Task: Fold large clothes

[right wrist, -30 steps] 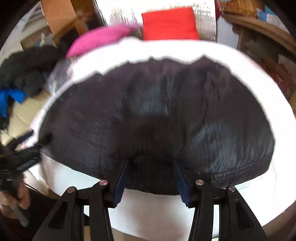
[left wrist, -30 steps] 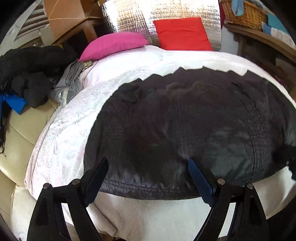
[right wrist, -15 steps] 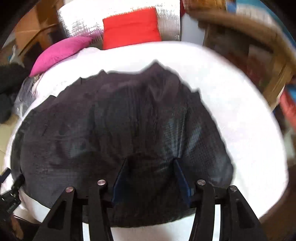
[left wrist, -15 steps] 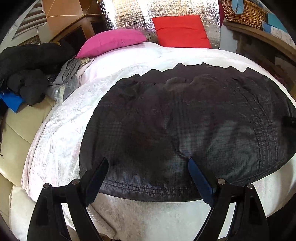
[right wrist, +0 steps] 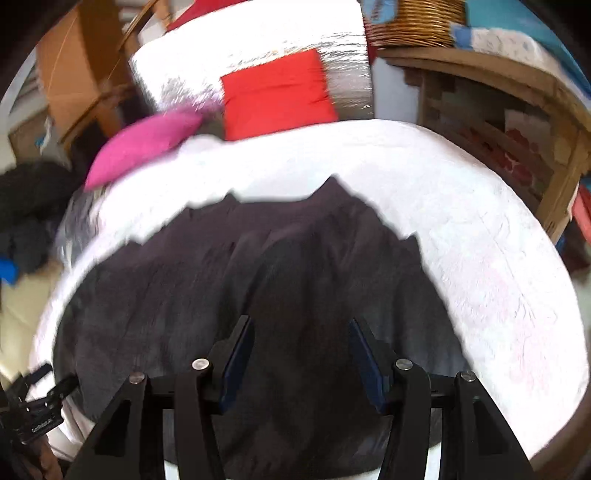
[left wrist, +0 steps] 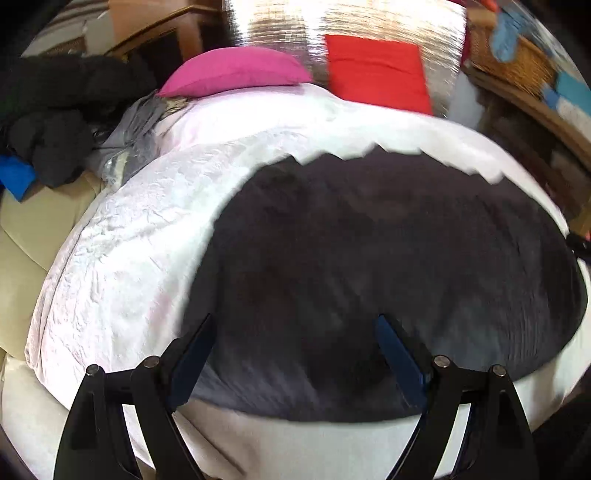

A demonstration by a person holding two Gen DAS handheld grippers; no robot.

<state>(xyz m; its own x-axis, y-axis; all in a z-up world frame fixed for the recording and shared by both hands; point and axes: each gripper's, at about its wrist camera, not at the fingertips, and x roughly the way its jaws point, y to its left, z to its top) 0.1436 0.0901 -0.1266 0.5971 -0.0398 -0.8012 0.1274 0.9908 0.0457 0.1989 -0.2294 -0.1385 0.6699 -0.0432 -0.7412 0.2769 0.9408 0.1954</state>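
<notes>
A large dark quilted garment (left wrist: 388, 258) lies spread flat on the white bed cover (left wrist: 122, 251). Its jagged far edge points toward the pillows. My left gripper (left wrist: 293, 325) hovers over the garment's near hem, open wide, with nothing between its fingers. In the right wrist view the same garment (right wrist: 229, 288) fills the lower middle. My right gripper (right wrist: 299, 323) hangs above its near part with the jaws about half apart, the blue pads not pressing on the cloth. The left gripper (right wrist: 37, 398) shows at the lower left edge there.
A pink pillow (left wrist: 236, 70) and a red pillow (left wrist: 376, 70) lean against a silver foil panel (left wrist: 369, 18) at the head of the bed. Dark clothes (left wrist: 48, 110) are piled at the left. A wicker basket (right wrist: 413, 18) stands on a wooden shelf at the right.
The right gripper's view has swung from the garment's middle to its right part and lifted, showing more of the pillows. The left gripper has shifted a little to the left. The garment lies still.
</notes>
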